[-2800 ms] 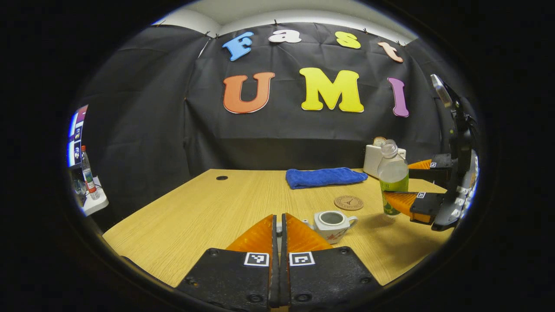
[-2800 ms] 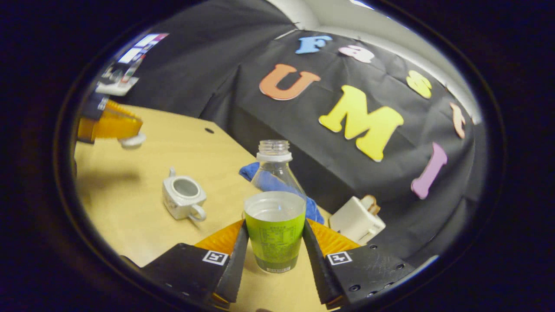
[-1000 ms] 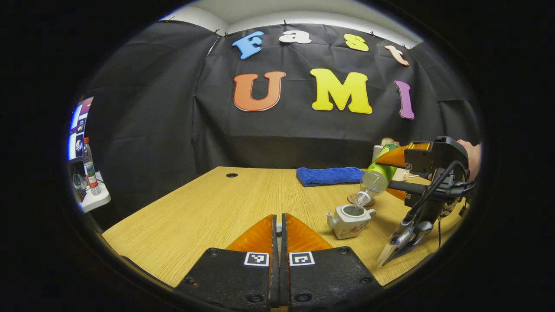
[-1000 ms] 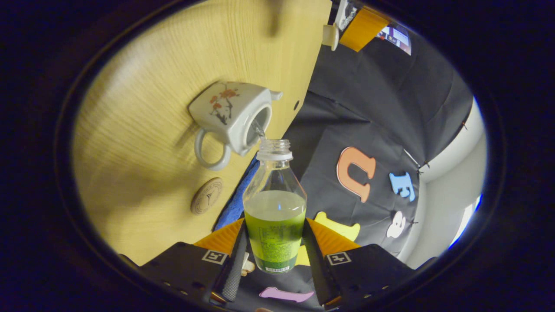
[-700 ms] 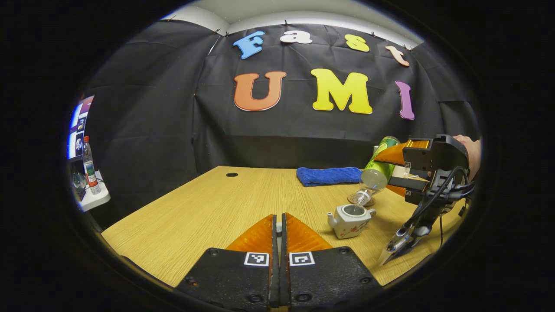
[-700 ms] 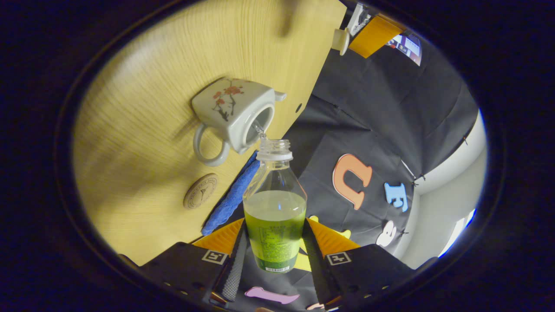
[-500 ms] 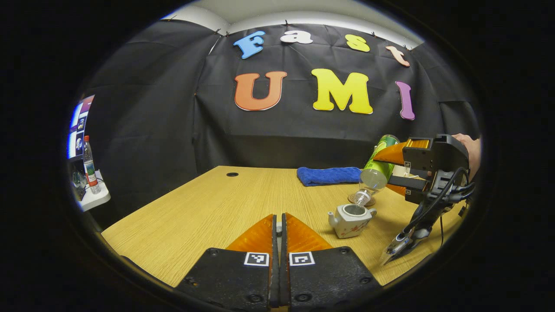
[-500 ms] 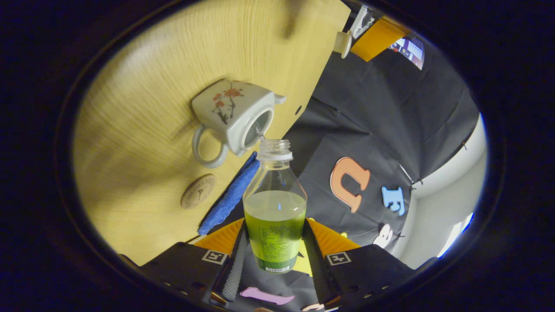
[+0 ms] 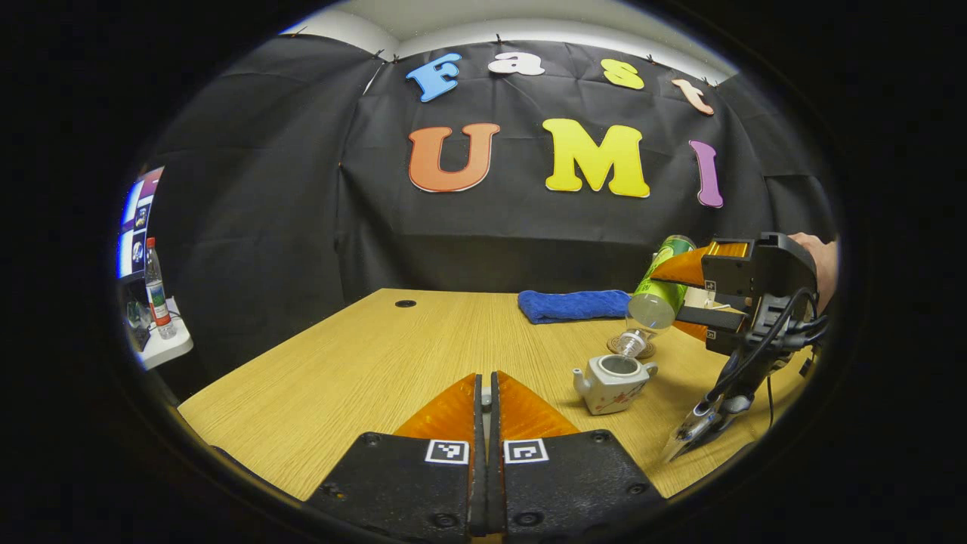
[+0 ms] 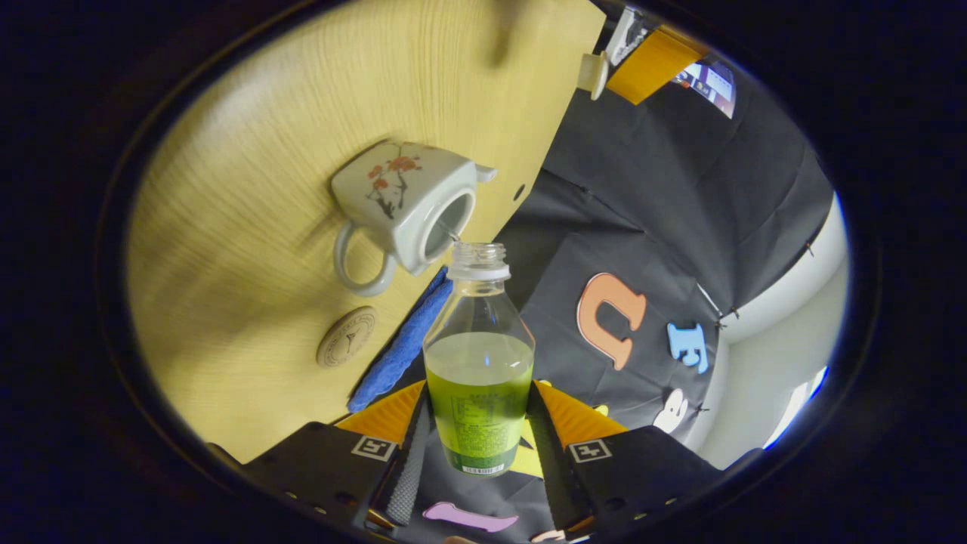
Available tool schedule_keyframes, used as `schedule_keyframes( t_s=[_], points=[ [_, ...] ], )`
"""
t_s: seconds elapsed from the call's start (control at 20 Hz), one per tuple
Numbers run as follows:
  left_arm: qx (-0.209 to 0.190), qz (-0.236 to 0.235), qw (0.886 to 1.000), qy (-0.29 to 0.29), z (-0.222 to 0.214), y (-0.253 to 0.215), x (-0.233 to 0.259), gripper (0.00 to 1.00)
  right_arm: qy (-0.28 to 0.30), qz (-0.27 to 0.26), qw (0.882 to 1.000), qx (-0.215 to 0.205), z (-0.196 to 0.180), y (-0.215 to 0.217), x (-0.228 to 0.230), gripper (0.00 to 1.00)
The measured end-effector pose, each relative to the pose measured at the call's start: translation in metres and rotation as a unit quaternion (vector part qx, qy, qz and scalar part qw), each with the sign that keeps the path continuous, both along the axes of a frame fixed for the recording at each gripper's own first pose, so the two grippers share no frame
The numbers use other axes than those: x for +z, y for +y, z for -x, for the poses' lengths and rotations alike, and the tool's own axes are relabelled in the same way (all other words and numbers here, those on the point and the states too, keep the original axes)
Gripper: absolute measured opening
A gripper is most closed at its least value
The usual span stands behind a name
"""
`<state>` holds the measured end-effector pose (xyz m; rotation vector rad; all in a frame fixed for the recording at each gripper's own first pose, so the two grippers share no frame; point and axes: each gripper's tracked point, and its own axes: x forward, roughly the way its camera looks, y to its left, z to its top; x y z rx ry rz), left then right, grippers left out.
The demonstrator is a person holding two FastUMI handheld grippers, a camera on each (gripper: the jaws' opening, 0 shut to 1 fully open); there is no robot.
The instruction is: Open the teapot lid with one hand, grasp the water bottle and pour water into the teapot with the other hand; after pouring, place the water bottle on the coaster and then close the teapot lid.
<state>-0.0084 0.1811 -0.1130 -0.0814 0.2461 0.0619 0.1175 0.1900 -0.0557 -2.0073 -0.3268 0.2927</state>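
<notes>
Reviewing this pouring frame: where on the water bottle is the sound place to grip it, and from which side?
The labelled lower body of the water bottle, from behind its base. That part is straight-walled; the shoulder tapers. The right gripper clamps there, leaving the neck free over the teapot.

Bright overhead light; the pale wooden table point(image 10: 249, 128) smears with motion blur left of the right tongs; fisheye bending curves edges.
</notes>
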Motion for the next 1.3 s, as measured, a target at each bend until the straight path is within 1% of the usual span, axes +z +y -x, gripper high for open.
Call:
schedule_keyframes(
  t_s=[0.3,0.45,0.6,0.65,0.7,0.75,0.85,0.9,0.95,1.0,1.05,1.15,1.2,1.25,1.3],
  points=[
    [0.003,-0.005,1.0,0.0,-0.001,0.001,0.001,0.03,0.053,-0.067,0.996,-0.008,0.0,0.0,-0.008,0.68],
    [0.003,-0.011,1.0,-0.004,-0.001,0.0,0.005,0.03,0.073,-0.112,0.991,-0.014,-0.003,-0.002,-0.008,0.68],
    [-0.003,-0.009,1.0,-0.003,0.0,-0.006,0.008,0.03,0.11,-0.18,0.977,-0.02,-0.004,-0.002,-0.005,0.68],
    [-0.005,-0.011,1.0,-0.004,0.0,-0.007,0.009,0.03,0.118,-0.204,0.972,-0.021,-0.003,-0.003,-0.002,0.7],
    [-0.007,-0.013,1.0,-0.005,-0.002,-0.008,0.011,0.03,0.122,-0.228,0.966,-0.019,-0.001,-0.004,0.004,0.68],
    [-0.009,-0.014,1.0,-0.006,-0.002,-0.011,0.014,0.03,0.124,-0.251,0.96,-0.017,-0.003,-0.003,0.011,0.7],
    [-0.012,-0.017,1.0,-0.011,-0.004,-0.014,0.021,0.03,0.131,-0.302,0.944,-0.016,-0.004,-0.005,0.023,0.7],
    [-0.014,-0.016,1.0,-0.014,-0.005,-0.016,0.024,0.03,0.139,-0.333,0.932,-0.016,-0.006,-0.007,0.028,0.68],
    [-0.015,-0.016,1.0,-0.016,-0.005,-0.019,0.028,0.03,0.148,-0.368,0.918,-0.016,-0.006,-0.008,0.034,0.68],
    [-0.016,-0.016,1.0,-0.018,-0.007,-0.021,0.03,0.03,0.159,-0.406,0.9,-0.017,-0.006,-0.01,0.039,0.68],
    [-0.018,-0.016,1.0,-0.018,-0.008,-0.024,0.031,0.03,0.173,-0.446,0.878,-0.021,-0.007,-0.012,0.043,0.68],
    [-0.022,-0.016,0.999,-0.018,-0.009,-0.031,0.033,0.03,0.206,-0.524,0.826,-0.03,-0.01,-0.017,0.046,0.68],
    [-0.025,-0.015,0.999,-0.018,-0.01,-0.035,0.035,0.03,0.221,-0.556,0.8,-0.033,-0.013,-0.02,0.047,0.7],
    [-0.029,-0.016,0.999,-0.02,-0.01,-0.037,0.038,0.03,0.234,-0.586,0.775,-0.035,-0.016,-0.023,0.048,0.67],
    [-0.031,-0.018,0.999,-0.022,-0.01,-0.04,0.04,0.03,0.249,-0.612,0.75,-0.04,-0.02,-0.026,0.049,0.68]
  ],
)
